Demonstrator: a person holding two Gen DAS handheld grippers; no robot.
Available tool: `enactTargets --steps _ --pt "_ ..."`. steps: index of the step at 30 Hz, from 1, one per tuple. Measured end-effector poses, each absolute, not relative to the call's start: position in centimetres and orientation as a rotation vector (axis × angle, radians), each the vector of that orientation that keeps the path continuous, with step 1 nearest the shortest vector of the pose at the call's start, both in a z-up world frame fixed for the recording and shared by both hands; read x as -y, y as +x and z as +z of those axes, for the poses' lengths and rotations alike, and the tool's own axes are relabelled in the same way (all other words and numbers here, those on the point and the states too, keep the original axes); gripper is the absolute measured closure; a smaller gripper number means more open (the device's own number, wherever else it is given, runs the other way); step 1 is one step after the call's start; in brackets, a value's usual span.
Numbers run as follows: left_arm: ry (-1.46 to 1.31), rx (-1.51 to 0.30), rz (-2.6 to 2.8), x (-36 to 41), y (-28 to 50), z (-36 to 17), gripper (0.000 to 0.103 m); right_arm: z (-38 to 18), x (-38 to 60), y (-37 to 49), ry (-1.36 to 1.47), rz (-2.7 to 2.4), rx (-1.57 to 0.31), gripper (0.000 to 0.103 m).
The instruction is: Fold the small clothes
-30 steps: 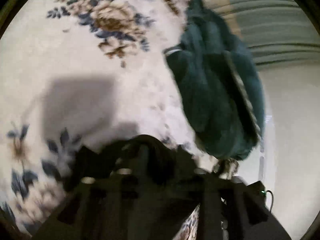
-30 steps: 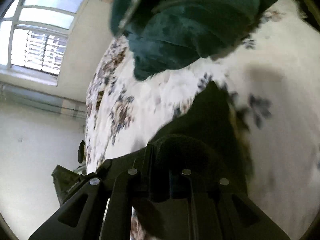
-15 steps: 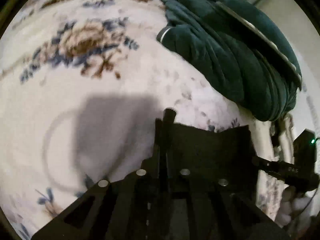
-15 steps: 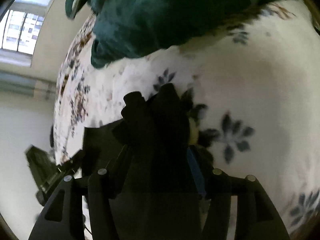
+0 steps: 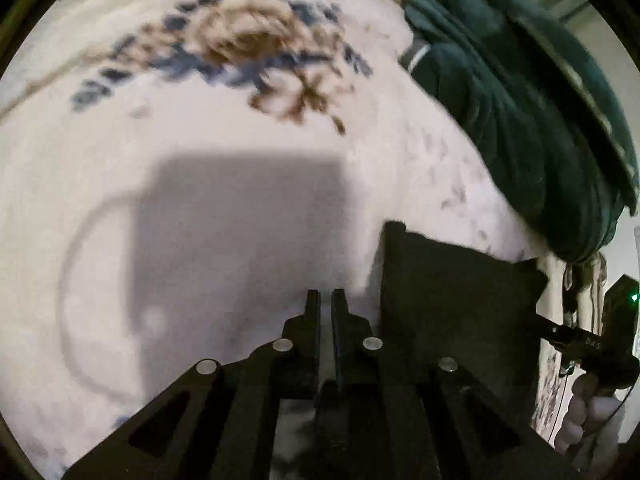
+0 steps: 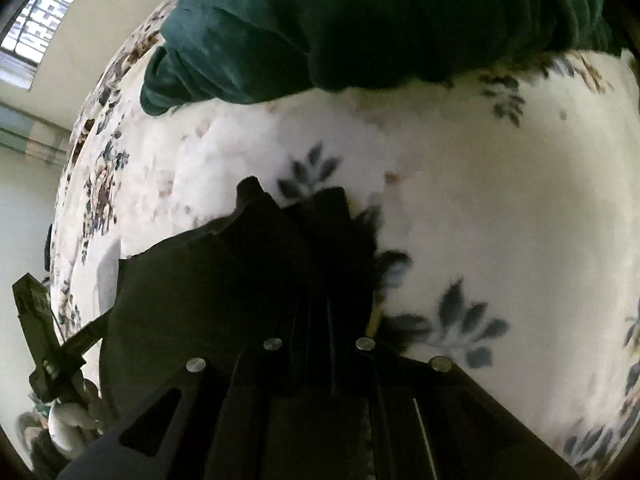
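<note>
- Black cloth (image 5: 456,296) lies flat on the floral blanket (image 5: 240,120), near its edge, just right of the left gripper's fingers.
- In the right wrist view, the black cloth (image 6: 240,280) bunches up over the right gripper (image 6: 316,304).
- Right gripper: fingers pressed together, clamped on the black cloth.
- Left gripper (image 5: 325,300): fingers nearly together, a thin gap between them, nothing held, above bare blanket.
- Green garment (image 5: 520,112) lies heaped further back on the blanket, apart from the black cloth.
</note>
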State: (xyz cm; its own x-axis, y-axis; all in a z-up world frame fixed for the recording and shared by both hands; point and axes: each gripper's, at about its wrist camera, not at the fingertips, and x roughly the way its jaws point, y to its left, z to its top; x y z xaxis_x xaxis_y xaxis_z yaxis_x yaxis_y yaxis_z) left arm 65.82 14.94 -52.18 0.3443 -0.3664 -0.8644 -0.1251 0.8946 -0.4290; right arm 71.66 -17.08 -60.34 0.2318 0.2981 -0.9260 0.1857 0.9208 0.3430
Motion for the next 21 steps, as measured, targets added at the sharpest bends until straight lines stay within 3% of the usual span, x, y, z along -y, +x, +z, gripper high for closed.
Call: enactTargets --steps 1,2,3,4,7,12,16,21 --pt "-0.503 -1.194 -0.183 -15.7 64.7 -51.0 0.081 -60.0 17.5 71.4 0.449 0.087 -1.348 0.095" --pt "-0.532 -1.161 -0.19 -16.4 63.4 -49.8 0.072 -59.5 18.0 71.0 0.464 0.086 -1.344 0.082" --pt "-0.56 -1.137 -0.186 -17.0 62.0 -48.9 0.047 -58.9 18.5 70.6 0.47 0.08 -1.34 0.066" --pt "-0.601 -1.112 -0.193 -17.7 60.5 -48.2 0.029 -58.0 19.2 69.8 0.486 0.086 -1.329 0.06" --pt "-0.767 -1.083 -0.209 -19.0 54.2 -47.4 0.026 -55.3 20.9 67.5 0.521 0.116 -1.3 0.044" --pt "-1.077 -1.094 -0.108 -17.9 42.2 -50.5 0.026 -55.3 22.5 62.9 0.544 0.199 -1.389 0.014" --pt "-1.243 -1.071 -0.064 -14.2 37.7 -53.6 0.026 -57.4 21.8 62.7 0.511 0.253 -1.421 0.013" --pt "-1.297 -1.041 -0.091 -9.8 40.4 -56.3 0.026 -60.5 21.0 66.6 0.555 0.331 -1.423 0.013"
